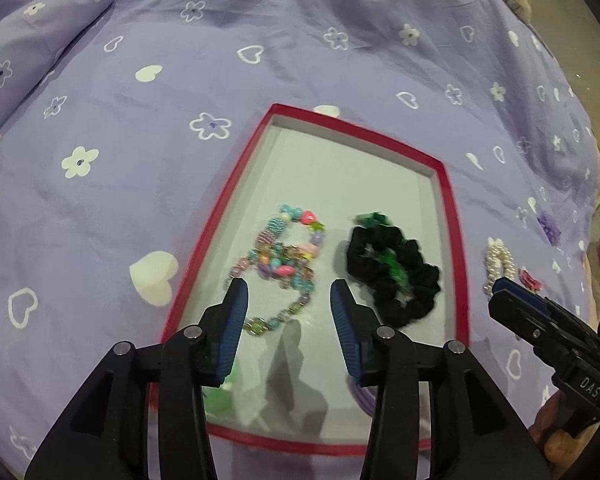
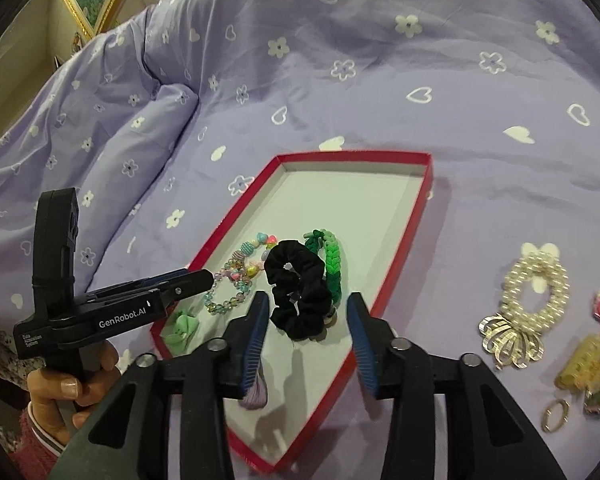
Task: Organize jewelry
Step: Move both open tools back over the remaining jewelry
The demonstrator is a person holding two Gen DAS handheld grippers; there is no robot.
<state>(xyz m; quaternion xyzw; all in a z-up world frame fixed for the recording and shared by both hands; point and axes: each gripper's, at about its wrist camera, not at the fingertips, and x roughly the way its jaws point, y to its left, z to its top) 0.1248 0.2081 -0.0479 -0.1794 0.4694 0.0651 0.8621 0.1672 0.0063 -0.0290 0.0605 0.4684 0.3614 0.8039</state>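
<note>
Your landmark is the red tray on the purple bedspread. Your left gripper hangs over the near part of the tray with its jaws partly apart and nothing between them; the beaded bracelet lies just under it. Your right gripper is also partly apart and empty, above the black scrunchie and the green braided band inside the tray.

The next thing, I think, is the pearl bracelet, which lies outside the tray, well to its right side, near a gold clip and a small ring. It looks light, and the pearls are probably hard and slippery, so they may roll out of the pads. It is an oval loop; the long axis runs about parallel to the right rim of the tray, with the silver bow at the near end. Take it across the strand beside the bow, not on one pearl.
</note>
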